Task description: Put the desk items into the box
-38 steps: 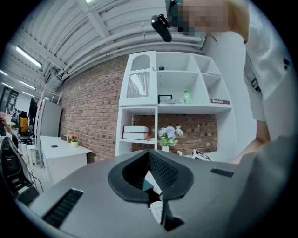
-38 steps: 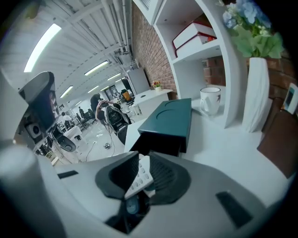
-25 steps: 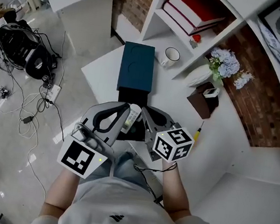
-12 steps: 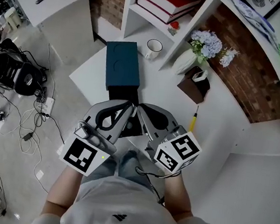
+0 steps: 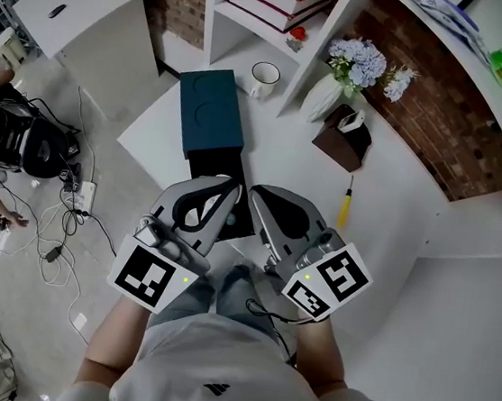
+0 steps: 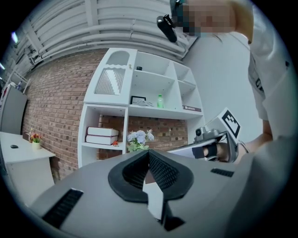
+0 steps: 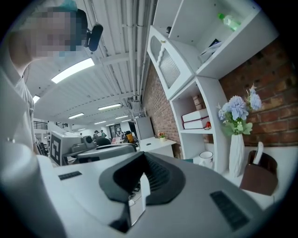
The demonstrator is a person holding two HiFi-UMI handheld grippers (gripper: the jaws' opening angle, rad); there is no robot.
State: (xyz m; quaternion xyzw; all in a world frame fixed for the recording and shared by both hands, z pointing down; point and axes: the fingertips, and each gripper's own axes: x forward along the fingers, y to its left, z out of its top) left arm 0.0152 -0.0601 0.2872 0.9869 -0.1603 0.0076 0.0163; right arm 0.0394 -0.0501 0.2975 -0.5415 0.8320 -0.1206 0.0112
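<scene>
Running lengthwise toward shelves (image 5: 322, 31): teal box (image 5: 209, 113)

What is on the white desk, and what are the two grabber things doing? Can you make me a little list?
place: white desk
box: black tray open, dark teal lid lying just behind it
on desk outside box: white mug, yellow screwdriver, brown holder, vase of flowers
left gripper: jaws together, nothing between them
right gripper: jaws together, nothing between them
grippers' place: side by side at the tray's near end
</scene>
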